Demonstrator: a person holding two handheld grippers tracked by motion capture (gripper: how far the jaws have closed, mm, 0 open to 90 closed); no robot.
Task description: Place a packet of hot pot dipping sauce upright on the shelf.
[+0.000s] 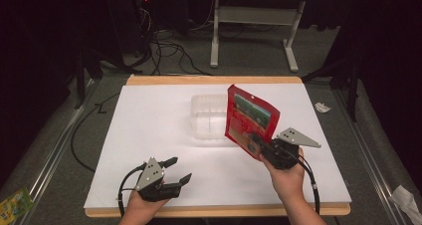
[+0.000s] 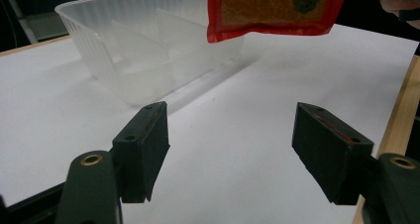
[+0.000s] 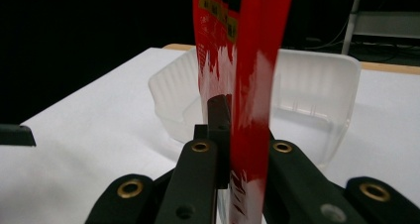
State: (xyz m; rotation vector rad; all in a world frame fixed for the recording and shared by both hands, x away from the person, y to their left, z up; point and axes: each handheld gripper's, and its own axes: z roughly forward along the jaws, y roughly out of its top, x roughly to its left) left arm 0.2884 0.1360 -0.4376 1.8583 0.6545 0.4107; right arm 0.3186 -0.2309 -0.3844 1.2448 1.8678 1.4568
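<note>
A red snack packet (image 1: pixel 250 119) hangs upright above the table, held at its lower corner by my right gripper (image 1: pixel 260 144), which is shut on it. In the right gripper view the red packet (image 3: pixel 247 85) stands edge-on between the jaws. A clear plastic tray (image 1: pixel 208 116) with dividers sits on the white table just left of the packet and behind it. My left gripper (image 1: pixel 178 169) rests low near the front left, open and holding nothing. In the left gripper view the tray (image 2: pixel 143 50) lies ahead of it and the packet (image 2: pixel 272 8) hangs at the top.
The white tabletop (image 1: pixel 149 135) has a wooden edge (image 1: pixel 214 79) at the back. Beyond it on the floor are cables (image 1: pixel 166 48) and a white table frame (image 1: pixel 254 26). A crumpled paper (image 1: pixel 322 107) lies off the right side, and a green packet (image 1: pixel 15 202) at the bottom left.
</note>
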